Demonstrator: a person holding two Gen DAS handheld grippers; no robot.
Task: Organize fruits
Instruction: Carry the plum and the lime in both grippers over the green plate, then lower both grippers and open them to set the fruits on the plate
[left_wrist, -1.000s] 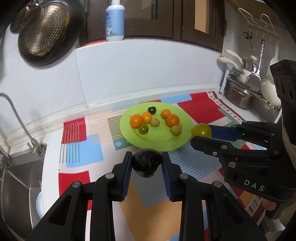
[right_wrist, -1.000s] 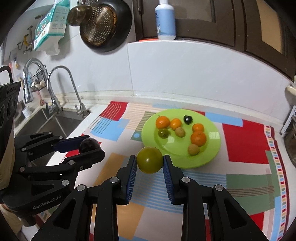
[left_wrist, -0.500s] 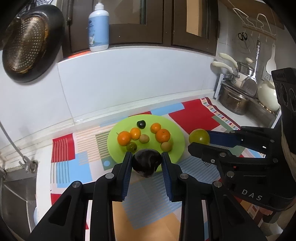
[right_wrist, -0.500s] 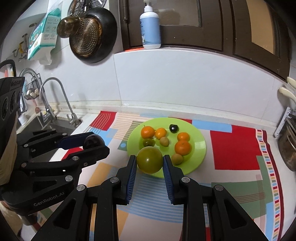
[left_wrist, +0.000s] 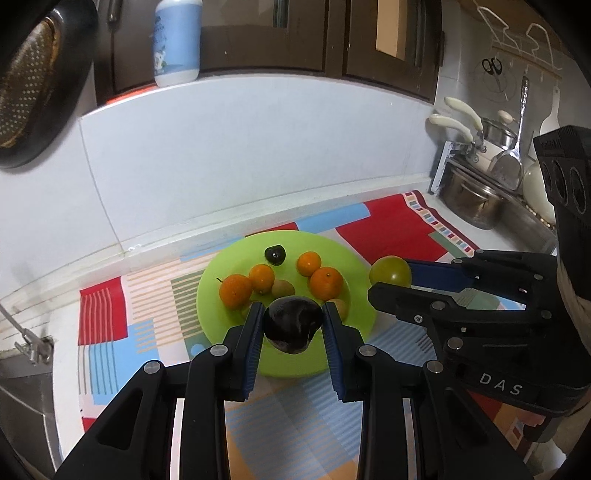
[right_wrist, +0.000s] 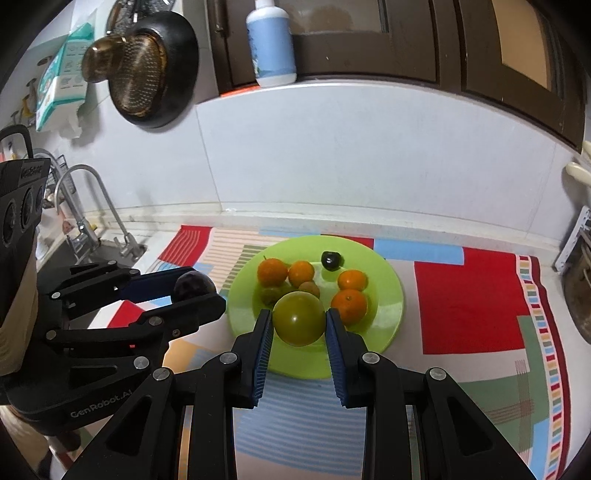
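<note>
- Left tongs: closed on a dark plum, blue pads pressed against both of its sides. The fruit hangs over the near part of the green plate.
- Right tongs: closed on a round green fruit, gripped at its widest part between the blue pads, over the near half of the same plate.
- In the left wrist view the right tongs enter from the right with the green fruit at their tip, just beside the plate's right rim. In the right wrist view the left tongs enter from the left with the dark plum, just beside the plate's left rim.
- Worktop covering: a patterned mat in red, blue, green and striped blocks lies under the plate.
- Plate contents, right wrist view: four oranges, namely a stemmed orange at the left, a second orange touching it, a third orange further right and a larger orange nearer the tongs. A small brownish fruit and a small green fruit lie among them. A small black fruit sits apart at the far side.
- Left edge: a sink tap stands beyond the mat.
- Right edge, left wrist view: a steel pot and hanging utensils.
- Rear: white tiled wall; a dark pan hangs on it, and a blue-and-white bottle stands on the ledge above.
</note>
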